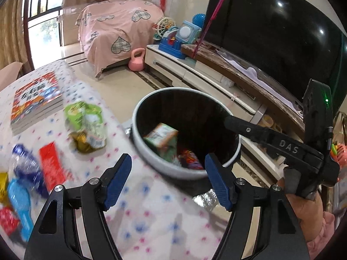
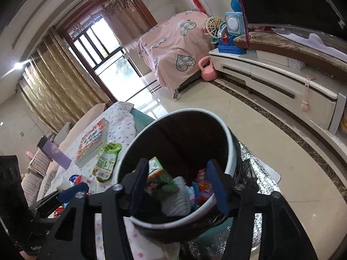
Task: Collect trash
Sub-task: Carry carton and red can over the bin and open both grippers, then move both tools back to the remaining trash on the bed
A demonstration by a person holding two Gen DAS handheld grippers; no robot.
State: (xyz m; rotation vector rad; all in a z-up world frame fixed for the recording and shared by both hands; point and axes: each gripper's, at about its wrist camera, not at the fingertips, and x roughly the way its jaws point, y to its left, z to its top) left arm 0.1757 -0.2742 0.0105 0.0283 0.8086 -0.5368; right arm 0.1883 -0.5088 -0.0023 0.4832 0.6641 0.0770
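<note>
A round bin with a white rim (image 1: 235, 151) (image 2: 229, 149) stands beside the table and holds a green carton (image 1: 162, 139) (image 2: 159, 174), a white crumpled piece (image 2: 176, 199) and colourful wrappers (image 2: 203, 187). My left gripper (image 1: 168, 178) is open and empty, over the table edge next to the bin. My right gripper (image 2: 177, 184) is open and empty, right above the bin's mouth; it also shows in the left wrist view (image 1: 271, 138). A green snack bag (image 1: 86, 119) (image 2: 107, 160), a red packet (image 1: 52, 166) and a blue wrapper (image 1: 26, 164) lie on the table.
A stack of books (image 1: 36, 101) (image 2: 93, 140) lies on the dotted tablecloth (image 1: 151, 223). A turquoise brush (image 1: 20, 203) lies at the left edge. A TV cabinet (image 1: 195, 69) with toys and a TV (image 1: 271, 32) stands to the right, a pink kettlebell (image 1: 137, 60) on the floor.
</note>
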